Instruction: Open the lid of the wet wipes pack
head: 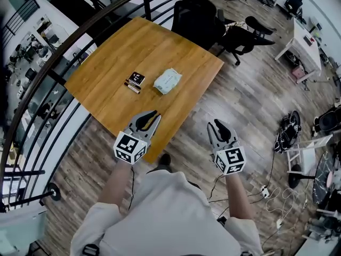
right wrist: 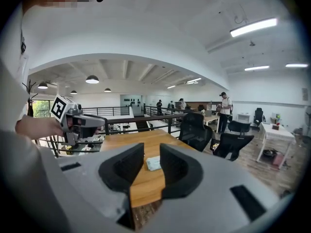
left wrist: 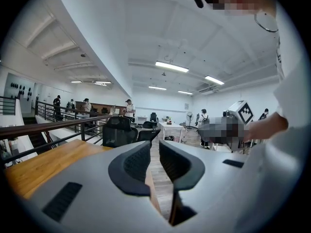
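Wet wipes pack (head: 167, 81), a pale green soft packet, lay flat near the middle of the big square wooden table (head: 144, 47). Black office chairs (head: 194, 17) stood past the table's far corner, at about one o'clock from the pack. The grey left gripper (head: 152, 116) hung above the table's near edge, at six o'clock from the pack. Its jaws were a little apart, with nothing between them. The grey right gripper (head: 217, 125) was over the wooden floor (head: 250, 95), at about four o'clock from the pack. Its jaws were also slightly apart and empty, well away from the pack. A small dark box (head: 136, 79) lay near the pack, at nine o'clock.
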Available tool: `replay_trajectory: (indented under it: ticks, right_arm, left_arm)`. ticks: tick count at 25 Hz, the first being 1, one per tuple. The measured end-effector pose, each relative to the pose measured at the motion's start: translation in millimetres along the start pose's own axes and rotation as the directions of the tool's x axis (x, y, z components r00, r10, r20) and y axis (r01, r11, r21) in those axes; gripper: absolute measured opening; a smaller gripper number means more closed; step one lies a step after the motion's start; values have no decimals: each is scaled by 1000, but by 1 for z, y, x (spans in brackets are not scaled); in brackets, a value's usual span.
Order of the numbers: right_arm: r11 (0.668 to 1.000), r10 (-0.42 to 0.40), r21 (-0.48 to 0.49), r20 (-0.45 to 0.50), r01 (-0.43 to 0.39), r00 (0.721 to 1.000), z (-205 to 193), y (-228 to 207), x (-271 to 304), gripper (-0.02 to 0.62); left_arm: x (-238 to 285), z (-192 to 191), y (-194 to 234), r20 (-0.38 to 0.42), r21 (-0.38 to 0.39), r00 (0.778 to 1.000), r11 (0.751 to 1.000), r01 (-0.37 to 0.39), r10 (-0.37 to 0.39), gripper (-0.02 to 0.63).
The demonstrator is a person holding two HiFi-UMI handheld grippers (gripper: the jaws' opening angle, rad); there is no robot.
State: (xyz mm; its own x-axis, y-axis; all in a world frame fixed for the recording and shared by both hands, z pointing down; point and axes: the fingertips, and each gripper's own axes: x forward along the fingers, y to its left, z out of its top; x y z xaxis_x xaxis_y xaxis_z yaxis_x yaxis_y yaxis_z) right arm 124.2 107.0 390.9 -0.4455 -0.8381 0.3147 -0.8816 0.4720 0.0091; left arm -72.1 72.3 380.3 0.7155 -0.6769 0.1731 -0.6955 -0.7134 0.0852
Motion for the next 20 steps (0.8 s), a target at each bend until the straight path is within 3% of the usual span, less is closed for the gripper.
replay_trajectory:
  ticks: [10, 20]
  right_arm:
    - [1000, 24, 0, -39, -24, 999, 7, -13, 65, 87]
    - [993, 118, -14, -53, -119, 992, 3, -58, 127, 87]
  left_arm:
    - [27, -7, 48, -32, -34, 999, 999, -13, 12, 54]
    - [67, -15, 73, -66, -63, 989, 988, -139, 134, 54]
